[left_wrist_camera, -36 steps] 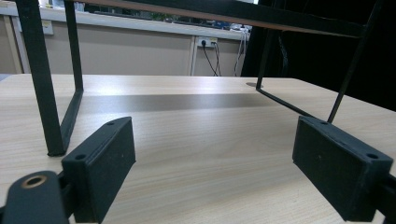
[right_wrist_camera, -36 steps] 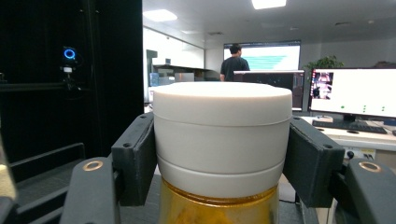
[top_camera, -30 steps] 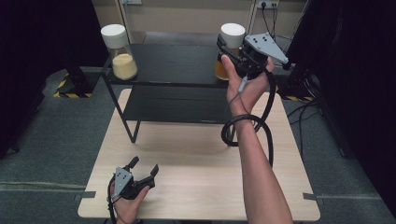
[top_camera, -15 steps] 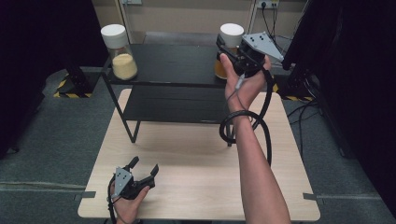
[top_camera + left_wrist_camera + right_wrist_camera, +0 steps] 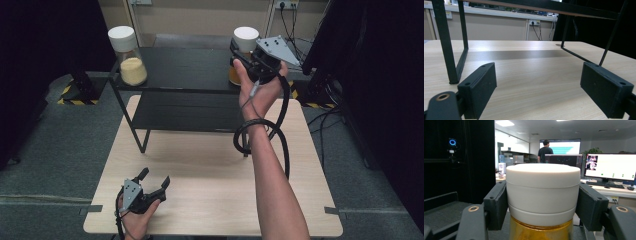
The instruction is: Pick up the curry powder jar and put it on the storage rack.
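The right tongs (image 5: 244, 56) are closed around the white lid (image 5: 543, 192) of the amber jar (image 5: 235, 75), one black pad pressed against each side of the lid, as the right gripper view shows. The amber jar stands upright on the top of the black shelf (image 5: 185, 70), at that shelf's far right corner, its long axis vertical and its lid pointing straight up. At the shelf's far left corner, well apart from it, a second jar (image 5: 127, 57) with pale yellow grains and a white lid also stands upright. The left tongs (image 5: 152, 180) rest low near the desk's (image 5: 210, 165) near left corner, spread wide with nothing between the pads, aimed toward the shelf's legs.
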### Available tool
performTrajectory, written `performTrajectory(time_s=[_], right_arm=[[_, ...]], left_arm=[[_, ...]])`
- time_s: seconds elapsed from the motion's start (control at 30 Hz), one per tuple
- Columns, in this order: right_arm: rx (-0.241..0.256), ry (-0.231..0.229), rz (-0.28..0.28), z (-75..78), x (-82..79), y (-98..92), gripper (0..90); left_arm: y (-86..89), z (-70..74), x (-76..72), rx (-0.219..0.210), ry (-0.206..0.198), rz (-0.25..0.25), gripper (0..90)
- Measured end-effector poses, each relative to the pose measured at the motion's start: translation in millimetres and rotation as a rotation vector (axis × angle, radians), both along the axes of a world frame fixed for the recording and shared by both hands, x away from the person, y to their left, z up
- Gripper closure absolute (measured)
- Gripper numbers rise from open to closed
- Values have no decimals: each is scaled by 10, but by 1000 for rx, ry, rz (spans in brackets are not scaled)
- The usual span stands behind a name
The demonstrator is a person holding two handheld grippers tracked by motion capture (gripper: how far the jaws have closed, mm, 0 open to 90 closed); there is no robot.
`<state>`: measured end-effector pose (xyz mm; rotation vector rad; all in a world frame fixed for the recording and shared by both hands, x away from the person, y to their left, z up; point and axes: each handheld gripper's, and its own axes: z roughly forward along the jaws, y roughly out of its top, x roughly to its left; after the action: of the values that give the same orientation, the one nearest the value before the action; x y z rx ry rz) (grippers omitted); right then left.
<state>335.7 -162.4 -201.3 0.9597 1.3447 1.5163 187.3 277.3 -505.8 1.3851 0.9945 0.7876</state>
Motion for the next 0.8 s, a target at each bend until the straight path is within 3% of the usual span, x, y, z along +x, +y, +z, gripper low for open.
performTrajectory(time_s=[0.3, 0.6, 0.8], right_arm=[[3, 8, 5, 24, 10, -18, 319], [33, 29, 8, 61, -47, -36, 101], [8, 24, 33, 79, -162, -91, 76]], left_arm=[[-2, 0, 0, 1, 0, 0, 126], [-3, -1, -1, 1, -1, 1, 126], [-9, -1, -3, 6, -4, 1, 127]])
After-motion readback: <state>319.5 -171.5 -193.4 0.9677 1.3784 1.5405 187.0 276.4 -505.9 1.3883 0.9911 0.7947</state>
